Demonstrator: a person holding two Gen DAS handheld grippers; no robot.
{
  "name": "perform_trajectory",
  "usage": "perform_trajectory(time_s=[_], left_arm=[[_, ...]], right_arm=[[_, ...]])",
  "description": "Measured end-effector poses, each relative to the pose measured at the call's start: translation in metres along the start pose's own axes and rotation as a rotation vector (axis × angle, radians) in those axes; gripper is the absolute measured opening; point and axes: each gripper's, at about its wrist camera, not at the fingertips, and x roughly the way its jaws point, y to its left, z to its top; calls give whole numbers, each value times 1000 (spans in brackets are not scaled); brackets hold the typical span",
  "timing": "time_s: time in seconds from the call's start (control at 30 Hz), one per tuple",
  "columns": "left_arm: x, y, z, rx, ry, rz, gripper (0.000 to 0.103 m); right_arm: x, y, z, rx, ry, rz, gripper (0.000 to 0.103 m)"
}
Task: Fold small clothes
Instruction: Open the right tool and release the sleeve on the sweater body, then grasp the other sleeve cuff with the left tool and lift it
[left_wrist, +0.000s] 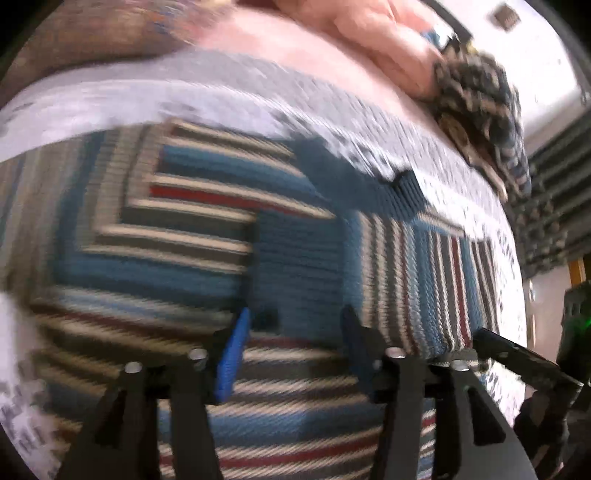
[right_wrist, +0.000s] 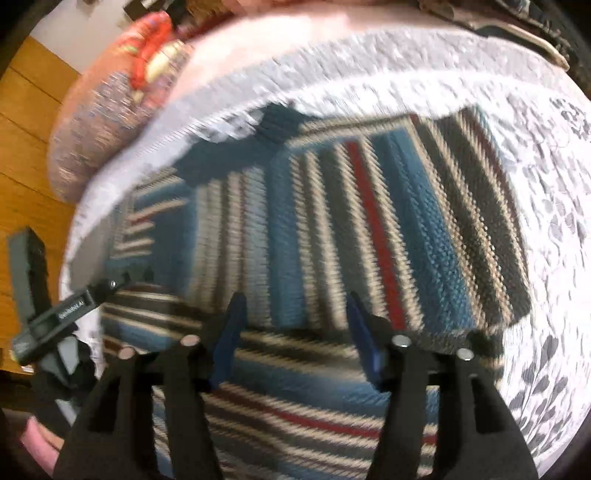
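1. Left gripper (left_wrist: 295, 325): jaws seen apart, nothing clamped; striped sweater (left_wrist: 207, 236) spread directly ahead of and under the blue pads.
2. Right gripper (right_wrist: 295, 314): jaws also apart, empty; same sweater (right_wrist: 369, 229) lies between and beyond the tips, sleeves folded over the body.
3. Sweater rests on a white patterned cover (right_wrist: 546, 229).
4. Patterned garment (left_wrist: 480, 122) seen far ahead, right of the left jaws.
5. Heavy motion blur.
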Motion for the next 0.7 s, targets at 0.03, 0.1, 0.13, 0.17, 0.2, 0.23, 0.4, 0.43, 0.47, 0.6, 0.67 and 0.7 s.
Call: perform_trajectory(time_s=[0.03, 0.1, 0.13, 0.17, 0.2, 0.23, 0.4, 0.43, 0.47, 0.6, 0.67, 0.7], left_arm=[[-13, 18, -3, -24, -18, 25, 63], [-30, 58, -8, -88, -32, 74, 64], [-40, 86, -12, -140, -34, 100, 64], [-47, 106, -15, -180, -36, 118, 64], [-57, 138, -18, -240, -43, 137, 64], [-64, 163, -21, -291, -49, 155, 64], [-98, 284, -29, -573, -155, 140, 64], [-100, 300, -28, -613, -178, 126, 64], [-101, 315, -28, -647, -193, 106, 64], [-97, 360, -22, -780, -254, -7, 64], [-95, 371, -17, -804, -278, -30, 64], [-95, 379, -13, -821, -294, -41, 64]], right_arm=[[-5, 6, -3, -6, -4, 10, 64], [-6, 18, -9, -21, 5, 25, 67], [-4, 24, -11, -27, 13, 31, 67], [0, 32, -15, -39, 26, 37, 67], [2, 35, -18, -48, 34, 39, 67], [5, 41, -20, -59, 40, 36, 67], [29, 66, -30, -96, 86, 39, 67], [33, 71, -32, -102, 94, 39, 67], [37, 76, -33, -110, 100, 36, 67], [50, 93, -36, -130, 116, 33, 67], [56, 99, -37, -135, 123, 28, 67], [58, 101, -36, -138, 125, 27, 67]])
